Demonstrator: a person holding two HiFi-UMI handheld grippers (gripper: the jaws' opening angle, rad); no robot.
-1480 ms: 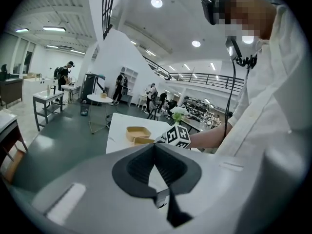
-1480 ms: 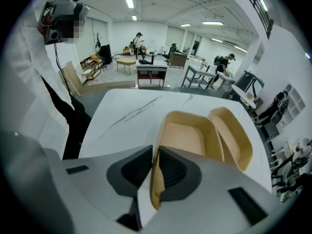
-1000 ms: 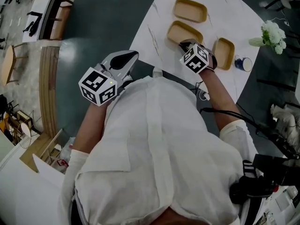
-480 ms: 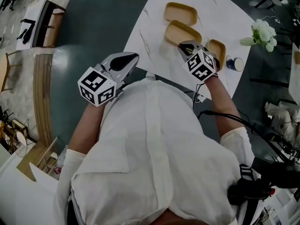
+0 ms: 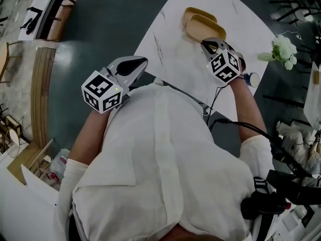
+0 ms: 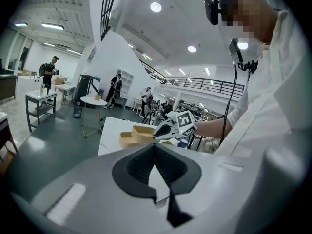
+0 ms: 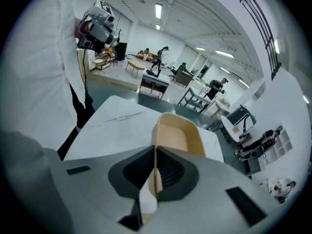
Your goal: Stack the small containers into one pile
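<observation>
My right gripper (image 7: 155, 155) is pinching the near wall of a tan container (image 7: 179, 139), with the thin rim caught between the two dark pads. The tray's open inside faces up and away from me. In the head view this held container (image 5: 206, 28) sits just ahead of the gripper's marker cube (image 5: 225, 67) and overlaps a second tan container (image 5: 193, 14) behind it. I cannot tell whether the two touch. From the left gripper view the held one appears slightly higher than the second container (image 6: 126, 140), which lies on the white marble table (image 6: 111, 135). My left gripper (image 6: 155, 149) has its jaws pressed together with nothing between them. It hangs off the table's near edge, over the dark floor (image 5: 105, 29), well apart from the containers. Near my right wrist a small blue cup (image 5: 250, 79) stands on the table, and a bunch of white flowers (image 5: 282, 50) lies just past the table's right edge. Farther out, the gripper views show a large hall with other tables and several people standing.
</observation>
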